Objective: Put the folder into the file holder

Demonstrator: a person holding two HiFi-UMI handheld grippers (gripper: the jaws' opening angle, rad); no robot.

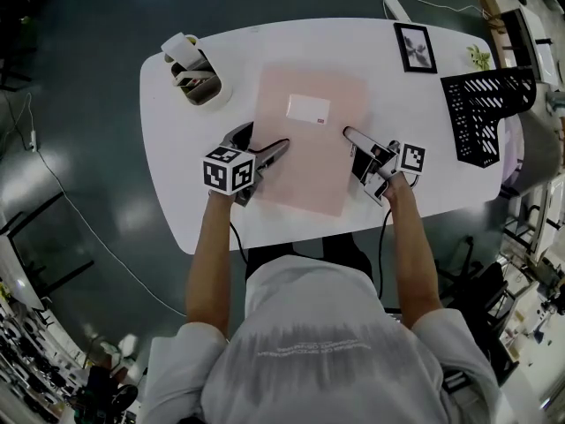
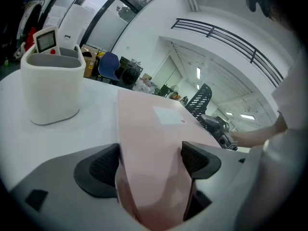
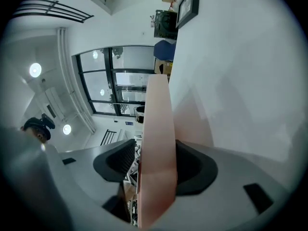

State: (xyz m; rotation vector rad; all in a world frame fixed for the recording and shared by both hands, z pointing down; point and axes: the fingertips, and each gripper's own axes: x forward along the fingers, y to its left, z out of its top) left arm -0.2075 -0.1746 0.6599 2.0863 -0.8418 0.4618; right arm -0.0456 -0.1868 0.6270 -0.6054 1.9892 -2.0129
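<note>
On the white table [image 1: 424, 104] below my head camera, the pink folder [image 1: 305, 140] lies flat in the middle, with a white label on its cover. Every place that follows is given from this folder.

At the folder's left edge, near its closer corner, sits my left gripper [image 1: 260, 144]. In the left gripper view, the left gripper [image 2: 150, 158] has the folder [image 2: 154, 129] filling the space between its jaws. Both dark pads press against the pink sheet, which bulges between them, so this gripper is clamped on the folder.

At the folder's right edge, about halfway along it, sits my right gripper [image 1: 353, 138]. It is rolled onto its side. In the right gripper view, the right gripper [image 3: 156, 160] has the folder's edge [image 3: 158, 129] standing as a pink strip between its jaws. The jaws are partly closed around it. The pad on the table side rests against the folder. The other pad appears to leave a thin sliver of gap, so this gripper is not yet clamped.

Well to the right of the folder, at the table's rim, stands the black mesh file holder [image 1: 485, 113]. The folder is not in it. Beyond the folder's far right corner lies a framed picture [image 1: 415, 47]. Off its far left corner stands a white desk caddy [image 1: 196, 71], apart from the folder.
</note>
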